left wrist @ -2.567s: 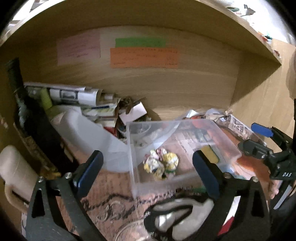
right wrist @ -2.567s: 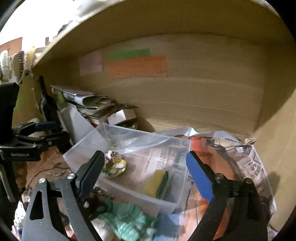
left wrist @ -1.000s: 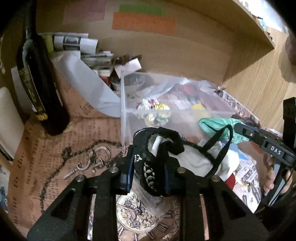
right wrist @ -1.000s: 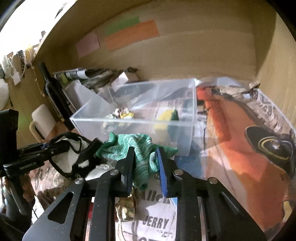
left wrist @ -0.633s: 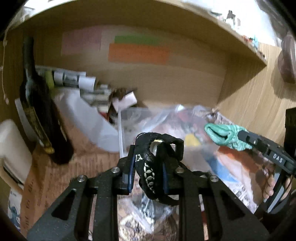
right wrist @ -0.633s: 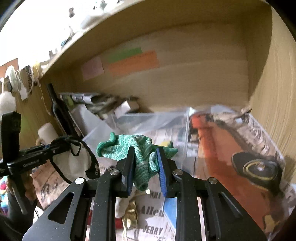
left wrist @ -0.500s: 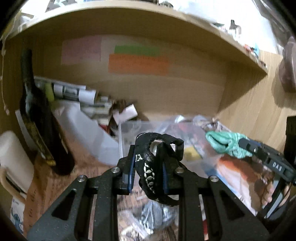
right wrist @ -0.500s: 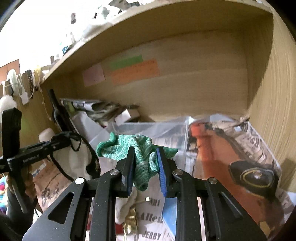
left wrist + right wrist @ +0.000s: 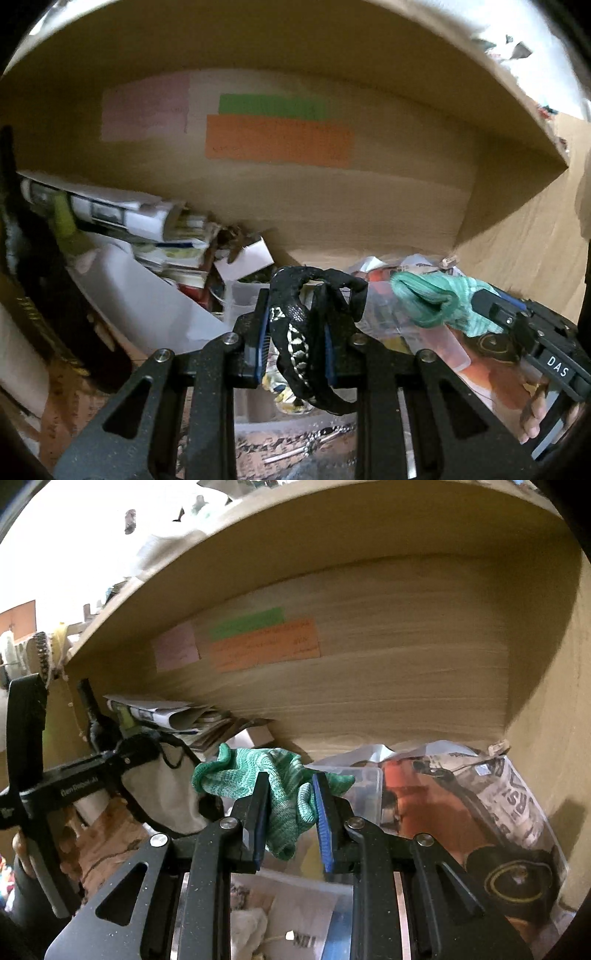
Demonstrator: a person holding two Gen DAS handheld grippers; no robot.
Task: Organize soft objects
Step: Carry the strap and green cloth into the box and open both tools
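My left gripper (image 9: 293,325) is shut on the black trim of a white cloth bag (image 9: 295,332), held in the air in front of the clear plastic bin (image 9: 424,325). The bag's white body (image 9: 166,790) hangs below it in the right wrist view. My right gripper (image 9: 290,812) is shut on a crumpled green knitted cloth (image 9: 280,775), raised above the near edge of the bin (image 9: 364,786). The green cloth also shows in the left wrist view (image 9: 436,299), over the bin's right side.
A wooden shelf back wall (image 9: 388,664) carries pink, green and orange paper notes. A dark bottle (image 9: 33,266), rolled papers (image 9: 122,214) and a white sheet (image 9: 147,302) crowd the left. Newspaper and an orange print (image 9: 443,805) cover the shelf floor at right.
Both grippers closed on their cloths and lifted them off the shelf floor. They now sit higher, level with the bin, and the view has tilted up toward the back wall.
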